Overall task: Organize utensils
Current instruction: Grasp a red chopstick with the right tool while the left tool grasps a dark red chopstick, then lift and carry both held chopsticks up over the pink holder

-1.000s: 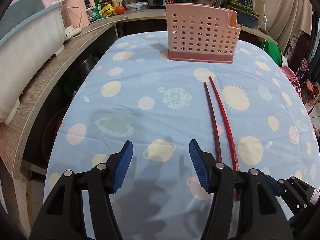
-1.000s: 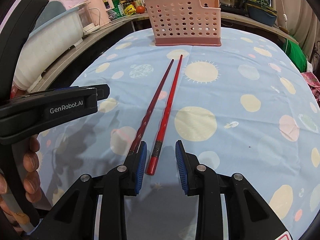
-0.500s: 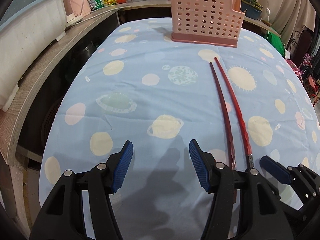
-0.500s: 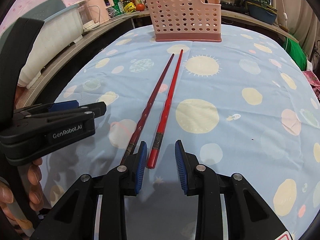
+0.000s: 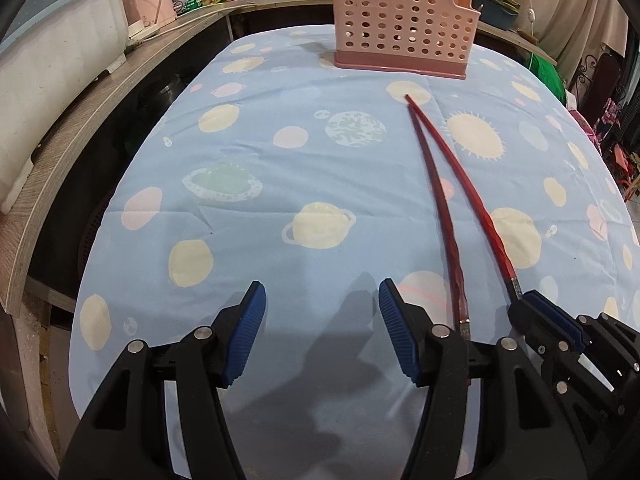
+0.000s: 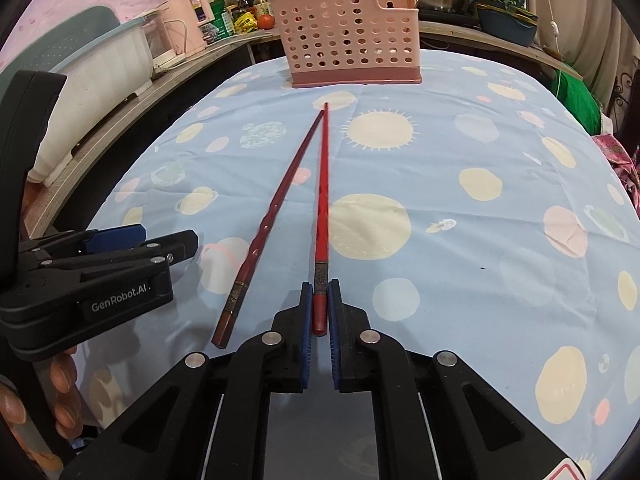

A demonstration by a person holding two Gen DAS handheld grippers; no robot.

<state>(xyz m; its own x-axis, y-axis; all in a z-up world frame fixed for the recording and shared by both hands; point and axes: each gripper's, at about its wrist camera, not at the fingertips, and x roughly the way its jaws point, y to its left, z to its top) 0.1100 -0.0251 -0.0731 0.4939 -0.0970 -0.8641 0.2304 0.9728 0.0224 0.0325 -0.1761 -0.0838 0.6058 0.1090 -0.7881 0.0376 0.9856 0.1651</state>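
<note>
Two long chopsticks lie on the blue planet-print tablecloth [image 6: 460,240], their far tips meeting. My right gripper [image 6: 320,292] is shut on the thick end of the bright red chopstick [image 6: 323,200]; its blue pads press both sides. The darker red chopstick [image 6: 276,208] lies free just to its left. In the left wrist view, the bright chopstick [image 5: 468,196] runs into the right gripper [image 5: 548,312], and the dark one [image 5: 440,200] ends beside my left gripper's right finger. My left gripper [image 5: 322,300] stands open over bare cloth. A pink perforated utensil holder [image 6: 352,36] stands upright at the table's far end.
A wooden counter [image 5: 68,148] curves along the left with a white tub [image 5: 52,52], a pink appliance [image 6: 188,36] and bottles. Pots and a planter sit behind the holder. A person's fingers [image 6: 64,376] hold the left gripper at the lower left of the right wrist view.
My right gripper's jaws have closed onto the bright red chopstick's thick end, and its far tip has swung to touch the dark one's. The left gripper has sunk slightly, still open.
</note>
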